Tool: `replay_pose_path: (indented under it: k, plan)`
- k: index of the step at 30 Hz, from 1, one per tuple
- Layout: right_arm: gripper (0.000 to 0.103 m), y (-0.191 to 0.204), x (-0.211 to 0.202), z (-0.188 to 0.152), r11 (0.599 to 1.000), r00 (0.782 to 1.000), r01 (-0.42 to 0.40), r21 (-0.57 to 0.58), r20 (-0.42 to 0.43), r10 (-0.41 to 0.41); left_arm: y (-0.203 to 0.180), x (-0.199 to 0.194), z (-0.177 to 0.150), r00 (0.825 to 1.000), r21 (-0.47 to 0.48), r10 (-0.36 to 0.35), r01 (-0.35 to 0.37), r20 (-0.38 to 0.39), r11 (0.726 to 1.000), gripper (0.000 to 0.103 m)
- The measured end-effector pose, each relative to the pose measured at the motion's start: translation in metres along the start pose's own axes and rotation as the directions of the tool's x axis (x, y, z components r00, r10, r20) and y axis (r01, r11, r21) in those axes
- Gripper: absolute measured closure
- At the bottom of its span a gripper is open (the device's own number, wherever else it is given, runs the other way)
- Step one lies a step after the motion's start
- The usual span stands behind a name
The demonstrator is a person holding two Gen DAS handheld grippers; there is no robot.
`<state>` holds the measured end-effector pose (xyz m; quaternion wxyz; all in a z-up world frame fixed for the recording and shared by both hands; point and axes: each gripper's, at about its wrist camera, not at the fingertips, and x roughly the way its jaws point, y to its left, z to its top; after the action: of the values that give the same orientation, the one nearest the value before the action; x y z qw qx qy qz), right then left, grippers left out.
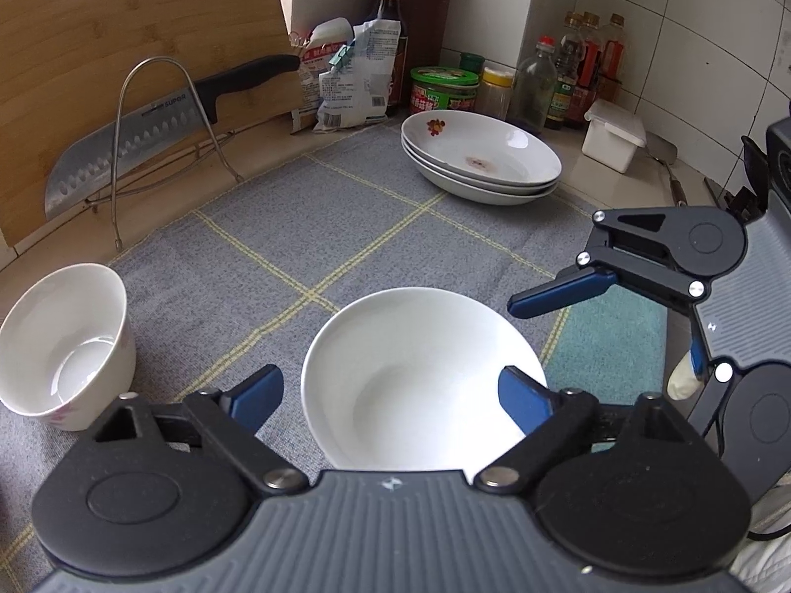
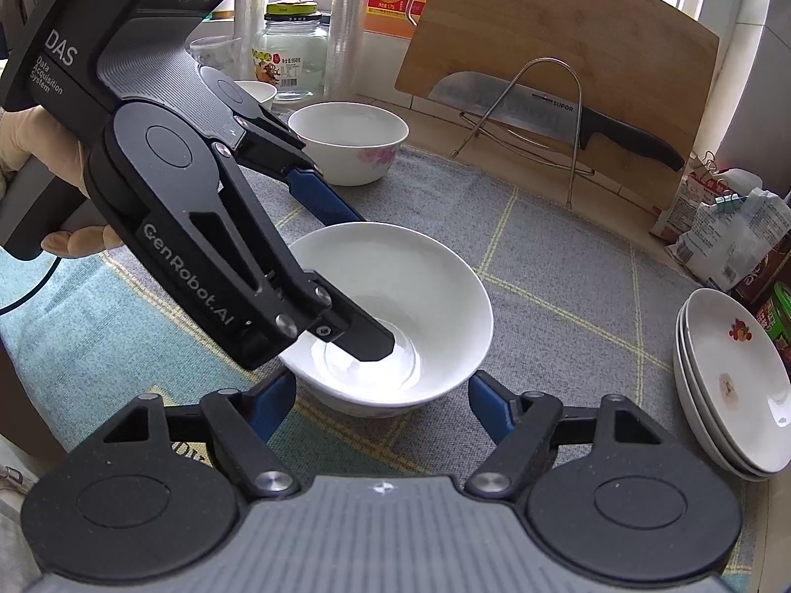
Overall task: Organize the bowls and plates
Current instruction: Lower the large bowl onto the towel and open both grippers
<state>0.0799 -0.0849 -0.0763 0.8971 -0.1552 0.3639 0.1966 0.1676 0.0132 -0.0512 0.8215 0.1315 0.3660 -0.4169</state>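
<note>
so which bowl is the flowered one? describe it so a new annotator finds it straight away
Start at the wooden cutting board leaning against the back wall, with the cleaver on its wire rack in front. On the grey checked mat below, toward the glass jar, stands the flowered bowl. Unlike the plain white bowl nearer the grippers, it has pink flowers printed on its outside.

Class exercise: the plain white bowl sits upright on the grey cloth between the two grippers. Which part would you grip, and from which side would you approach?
Grip the rim of the plain white bowl, one finger inside the wall and one outside, coming down from above on the near edge. It stands upright with an open mouth and a thin, flaring wall, probably too wide to span. The left gripper is open over that edge.
</note>
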Motion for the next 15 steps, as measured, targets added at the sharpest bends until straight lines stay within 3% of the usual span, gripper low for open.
replay_pose_path:
  k: [2,8,15]
  plan:
    - [0.002,-0.001,-0.004,0.001,1.000,1.000,-0.011,0.009,0.021,0.011,0.000,-0.002,0.001,1.000,-0.001,0.013,-0.013,0.006,1.000,0.008]
    - [0.000,-0.002,-0.006,0.002,1.000,1.000,-0.010,0.020,0.024,0.009,0.002,-0.014,-0.004,0.996,-0.023,0.078,-0.077,0.045,0.997,0.008]
    - [0.000,-0.005,-0.008,0.006,0.998,1.000,-0.012,0.069,0.019,0.011,0.014,-0.042,-0.014,0.979,-0.175,0.152,-0.128,0.134,0.976,0.003]
